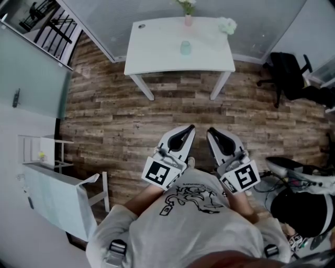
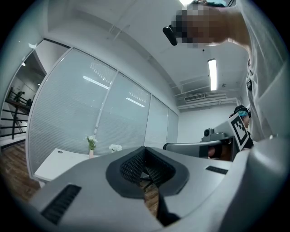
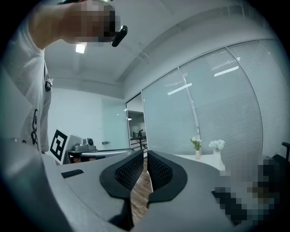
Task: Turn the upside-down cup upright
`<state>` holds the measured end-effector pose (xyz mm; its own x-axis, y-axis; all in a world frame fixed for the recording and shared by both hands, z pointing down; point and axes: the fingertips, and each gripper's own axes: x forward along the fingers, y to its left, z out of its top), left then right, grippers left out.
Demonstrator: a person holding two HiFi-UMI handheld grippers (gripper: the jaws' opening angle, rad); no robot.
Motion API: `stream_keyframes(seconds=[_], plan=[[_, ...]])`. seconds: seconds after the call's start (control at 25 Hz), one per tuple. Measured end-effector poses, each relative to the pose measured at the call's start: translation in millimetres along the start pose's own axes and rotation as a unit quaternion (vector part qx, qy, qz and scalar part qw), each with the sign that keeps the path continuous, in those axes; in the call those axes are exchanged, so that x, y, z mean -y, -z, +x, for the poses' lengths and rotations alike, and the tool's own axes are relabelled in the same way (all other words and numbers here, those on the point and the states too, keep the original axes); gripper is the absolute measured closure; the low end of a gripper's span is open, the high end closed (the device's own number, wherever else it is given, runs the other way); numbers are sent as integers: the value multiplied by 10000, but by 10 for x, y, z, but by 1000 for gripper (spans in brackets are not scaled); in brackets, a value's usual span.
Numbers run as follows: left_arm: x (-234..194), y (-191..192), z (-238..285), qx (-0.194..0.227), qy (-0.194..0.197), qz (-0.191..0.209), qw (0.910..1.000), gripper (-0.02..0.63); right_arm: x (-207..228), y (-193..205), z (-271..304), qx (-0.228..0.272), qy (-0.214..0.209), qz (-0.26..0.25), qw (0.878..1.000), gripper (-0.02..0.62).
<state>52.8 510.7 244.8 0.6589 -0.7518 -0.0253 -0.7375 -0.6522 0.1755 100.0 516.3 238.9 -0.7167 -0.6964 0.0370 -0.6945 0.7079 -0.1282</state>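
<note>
A pale green cup (image 1: 186, 48) stands on the white table (image 1: 157, 57) far ahead in the head view; it is too small to tell which way up it is. My left gripper (image 1: 190, 129) and right gripper (image 1: 210, 131) are held side by side close to the person's chest, well short of the table, over the wooden floor. Both point level toward the table, shut, with nothing between the jaws. In the left gripper view the left gripper (image 2: 146, 159) shows shut black pads. The right gripper (image 3: 145, 166) looks the same in its own view.
A pink vase with flowers (image 1: 187, 13) and a white bunch (image 1: 227, 25) sit at the table's far edge. A black office chair (image 1: 290, 73) stands at the right, a white chair (image 1: 63, 199) at the lower left. Glass walls (image 2: 99, 108) back the room.
</note>
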Motion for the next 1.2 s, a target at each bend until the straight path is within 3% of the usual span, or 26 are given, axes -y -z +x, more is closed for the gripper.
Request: stream_keyframes(seconds=[0.48,1.2], plan=[[-511,-133,390,73,-46,24,10000,603,351,-92,564,-33,-81,-16,10000,548],[-1751,-437,789,72,-63,-10,10000,603,685,-225,1841,-104,13,-5,9999,548]])
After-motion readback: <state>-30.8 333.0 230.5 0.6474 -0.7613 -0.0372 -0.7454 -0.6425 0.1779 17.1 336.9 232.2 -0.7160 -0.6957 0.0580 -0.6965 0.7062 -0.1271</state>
